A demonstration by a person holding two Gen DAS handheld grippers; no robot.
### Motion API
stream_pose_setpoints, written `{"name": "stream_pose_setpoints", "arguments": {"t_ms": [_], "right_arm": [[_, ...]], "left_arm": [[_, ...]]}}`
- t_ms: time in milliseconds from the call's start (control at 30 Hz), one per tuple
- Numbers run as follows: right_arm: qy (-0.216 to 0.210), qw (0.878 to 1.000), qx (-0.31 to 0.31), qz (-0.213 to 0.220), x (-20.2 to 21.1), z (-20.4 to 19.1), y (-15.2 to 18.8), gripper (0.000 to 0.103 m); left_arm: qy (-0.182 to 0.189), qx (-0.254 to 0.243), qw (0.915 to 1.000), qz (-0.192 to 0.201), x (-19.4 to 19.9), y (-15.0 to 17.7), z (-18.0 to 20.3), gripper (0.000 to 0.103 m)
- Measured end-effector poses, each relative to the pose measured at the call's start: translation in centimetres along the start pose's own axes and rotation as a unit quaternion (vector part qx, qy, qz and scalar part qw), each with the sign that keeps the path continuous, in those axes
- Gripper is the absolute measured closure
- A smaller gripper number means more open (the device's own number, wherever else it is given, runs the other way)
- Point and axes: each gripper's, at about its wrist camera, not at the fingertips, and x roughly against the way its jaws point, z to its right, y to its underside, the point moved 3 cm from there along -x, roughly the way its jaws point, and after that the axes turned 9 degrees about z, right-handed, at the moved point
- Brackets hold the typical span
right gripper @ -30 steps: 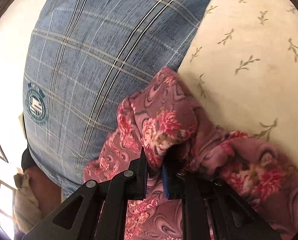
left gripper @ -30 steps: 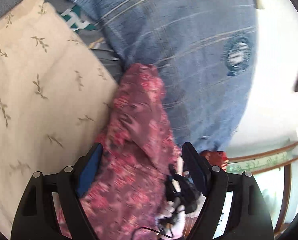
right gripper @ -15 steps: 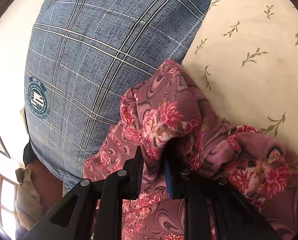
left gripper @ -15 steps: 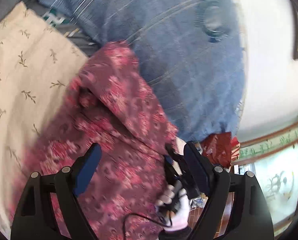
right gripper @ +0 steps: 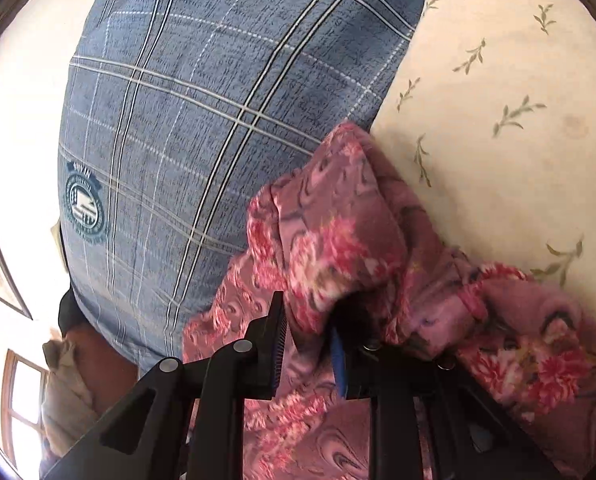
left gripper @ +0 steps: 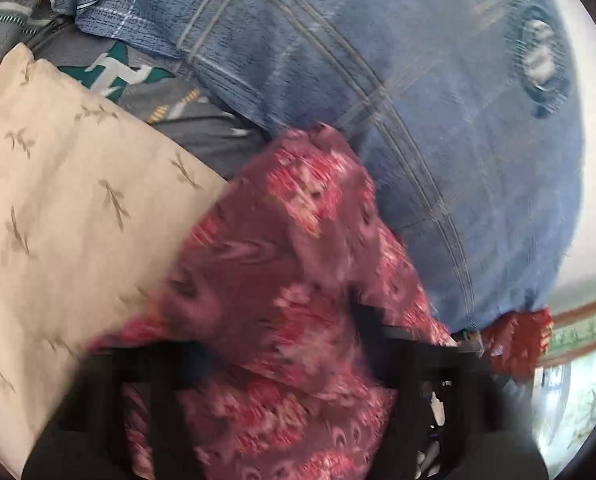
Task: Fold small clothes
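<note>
A maroon garment with pink flowers (left gripper: 282, 280) lies bunched on the bed, between a cream pillow and a blue plaid pillow. My left gripper (left gripper: 274, 344) is open, its blurred jaws wide on either side of the cloth. The same garment (right gripper: 337, 240) fills the lower right wrist view. My right gripper (right gripper: 307, 320) has its jaws a little apart with a fold of the garment still between them. The right jaw is partly hidden under the cloth.
A cream pillow with leaf print (left gripper: 58, 220) lies left of the garment, and shows at right in the right wrist view (right gripper: 517, 100). A blue plaid pillow (left gripper: 437, 120) stands behind it (right gripper: 198, 120). Grey and teal clothes (left gripper: 158, 96) lie further back. A red bag (left gripper: 517, 340) sits past the bed's edge.
My right gripper's jaws have opened a little around the fold they were pinching. My left gripper has moved fast over the garment, staying open; its view is blurred.
</note>
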Motion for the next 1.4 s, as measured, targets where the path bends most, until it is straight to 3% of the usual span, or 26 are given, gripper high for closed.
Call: {"name": "stream_pose_setpoints", "arguments": {"t_ms": [67, 100, 167, 233, 333, 400, 433, 467, 533, 567, 633, 700, 767, 900, 967, 1033, 1067, 1100, 1167, 1267, 1333, 1400], "right_arm": [[-0.005, 0.999, 0.036, -0.001, -0.2, -1.9, -0.5, 0.090], [-0.039, 0.998, 0.041, 0.003, 0.3, -3.6, -0.9, 0.092], [-0.092, 0.994, 0.057, 0.014, 1.5, -6.2, -1.3, 0.092], [-0.111, 0.991, 0.075, 0.013, 2.0, -7.6, -1.2, 0.092], [-0.061, 0.994, 0.092, -0.009, 0.2, -6.2, 0.0, 0.092], [0.034, 0.994, 0.090, -0.047, -2.1, -2.7, 1.3, 0.090], [0.052, 0.993, 0.079, -0.063, -2.6, -1.3, 1.8, 0.096], [0.017, 0.997, 0.066, -0.041, -1.4, -0.9, 1.8, 0.096], [0.034, 0.997, 0.062, -0.029, 0.4, -0.9, 1.4, 0.084], [0.037, 0.997, 0.066, -0.017, 1.6, -1.1, 1.1, 0.084], [0.041, 0.996, 0.076, 0.016, 3.5, -1.8, 0.5, 0.083], [0.027, 0.994, 0.098, 0.044, 4.7, -3.2, 0.0, 0.082], [0.025, 0.989, 0.141, 0.041, 4.2, -5.1, 0.0, 0.081], [0.033, 0.983, 0.178, 0.039, 2.1, -6.5, 0.4, 0.082], [0.044, 0.982, 0.184, 0.028, 1.0, -5.7, 0.6, 0.081], [0.108, 0.974, 0.200, -0.014, -1.4, -3.5, 1.6, 0.084], [0.103, 0.974, 0.203, -0.010, -1.8, -2.8, 1.9, 0.086], [0.092, 0.975, 0.200, 0.002, -1.6, -2.8, 1.8, 0.087], [0.094, 0.976, 0.199, -0.010, -1.7, -3.0, 1.6, 0.084], [0.083, 0.979, 0.183, -0.021, -0.6, -3.1, 1.4, 0.084], [0.066, 0.981, 0.181, -0.023, 1.2, -3.2, 1.6, 0.076], [0.088, 0.973, 0.212, -0.034, 2.2, -2.6, 2.5, 0.072]], "left_arm": [[0.014, 0.016, 0.9998, 0.003, 1.4, -0.7, -0.8, 0.086], [0.019, 0.020, 0.9994, 0.019, 2.7, -1.0, -1.3, 0.088], [0.008, 0.010, 0.9982, 0.059, 5.2, -0.8, -2.4, 0.094], [-0.012, 0.014, 0.9979, 0.063, 5.4, -0.4, -4.1, 0.094], [-0.056, 0.024, 0.9978, 0.025, 2.8, 0.2, -6.4, 0.094], [-0.043, 0.031, 0.9983, 0.024, 3.0, 0.2, -6.7, 0.095], [-0.040, 0.028, 0.9986, 0.022, 3.7, 0.1, -6.6, 0.095], [-0.033, 0.025, 0.9989, 0.022, 4.5, 0.3, -6.5, 0.095], [-0.027, 0.019, 0.9989, 0.033, 6.6, 0.7, -6.6, 0.093], [-0.023, 0.018, 0.9988, 0.039, 7.6, 1.0, -6.4, 0.093], [0.018, 0.018, 0.9987, 0.045, 9.4, 1.4, -5.2, 0.093], [0.035, -0.001, 0.9980, 0.053, 10.1, 1.3, -3.1, 0.086], [0.033, -0.053, 0.9960, 0.064, 9.9, 0.7, -0.3, 0.062], [-0.020, -0.144, 0.9870, 0.069, 5.8, -0.9, 3.4, 0.059], [-0.084, -0.184, 0.9772, 0.066, 2.6, -1.6, 3.3, 0.059], [-0.180, -0.194, 0.9641, 0.027, -1.7, -1.9, 0.6, 0.055], [-0.180, -0.185, 0.9661, 0.013, -2.8, -2.0, -0.5, 0.049], [-0.162, -0.188, 0.9673, 0.053, -2.3, -2.4, -0.7, 0.049], [-0.161, -0.180, 0.9697, 0.041, -2.1, -2.4, -1.1, 0.049], [-0.114, -0.162, 0.9800, 0.021, 0.6, -1.4, -1.3, 0.051], [-0.096, -0.201, 0.9744, 0.033, 3.0, 0.7, -1.1, 0.050], [-0.112, -0.246, 0.9624, 0.021, 3.2, 3.3, -1.3, 0.041]]}}
